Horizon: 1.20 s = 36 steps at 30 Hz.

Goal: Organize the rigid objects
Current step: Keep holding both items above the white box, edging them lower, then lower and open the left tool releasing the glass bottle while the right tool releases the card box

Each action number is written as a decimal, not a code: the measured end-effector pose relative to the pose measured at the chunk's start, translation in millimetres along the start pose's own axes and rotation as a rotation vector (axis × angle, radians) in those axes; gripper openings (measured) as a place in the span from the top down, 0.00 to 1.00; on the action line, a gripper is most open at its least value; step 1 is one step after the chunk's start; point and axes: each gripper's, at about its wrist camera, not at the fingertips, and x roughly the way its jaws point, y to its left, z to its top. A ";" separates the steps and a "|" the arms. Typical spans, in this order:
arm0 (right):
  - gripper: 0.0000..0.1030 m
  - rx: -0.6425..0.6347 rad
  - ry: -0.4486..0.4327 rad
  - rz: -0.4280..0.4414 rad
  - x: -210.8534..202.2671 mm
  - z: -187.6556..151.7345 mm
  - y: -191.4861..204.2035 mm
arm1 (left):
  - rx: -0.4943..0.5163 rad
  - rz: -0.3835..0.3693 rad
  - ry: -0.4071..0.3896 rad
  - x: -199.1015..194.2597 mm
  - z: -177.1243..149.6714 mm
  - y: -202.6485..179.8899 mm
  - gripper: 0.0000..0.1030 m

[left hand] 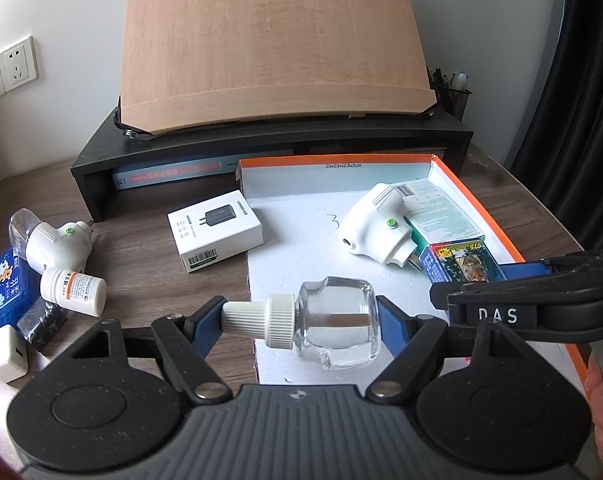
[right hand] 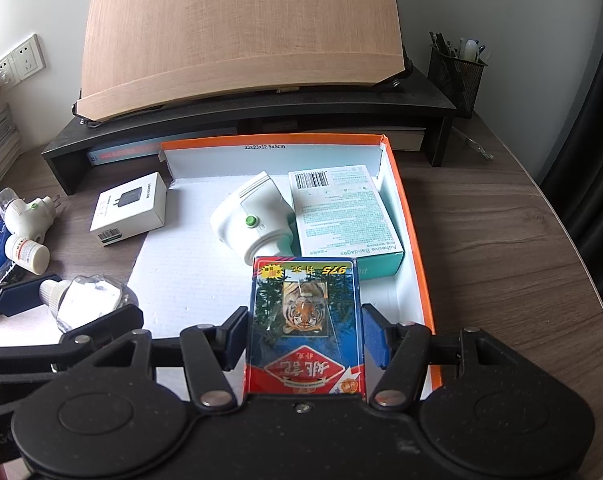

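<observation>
My left gripper (left hand: 301,320) is shut on a clear glass bottle (left hand: 337,320) with a white ribbed cap. The bottle lies sideways, one pad on the cap tip and the other on the base, over the near left of the orange-rimmed box (left hand: 473,200). My right gripper (right hand: 305,332) is shut on a tiger-print card box (right hand: 305,312), held over the near right part of the orange-rimmed box (right hand: 409,216). Inside lie a white plug-in device (right hand: 253,216) and a teal bandage box (right hand: 341,208). The right gripper's arm (left hand: 541,300) reaches in from the right edge of the left wrist view.
On the wooden table left of the box lie a white charger box (left hand: 215,230), a second plug-in device (left hand: 53,240), a pill bottle (left hand: 73,290), a blue packet (left hand: 5,288) and a white charger cube (left hand: 5,354). A black riser (left hand: 261,136) stands behind, a pen holder (right hand: 457,72) far right.
</observation>
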 end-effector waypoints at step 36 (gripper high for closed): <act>0.30 0.019 -0.009 0.007 -8.2 -5.0 -14.2 | 0.020 -0.007 -0.010 -5.8 -2.1 -12.7 0.22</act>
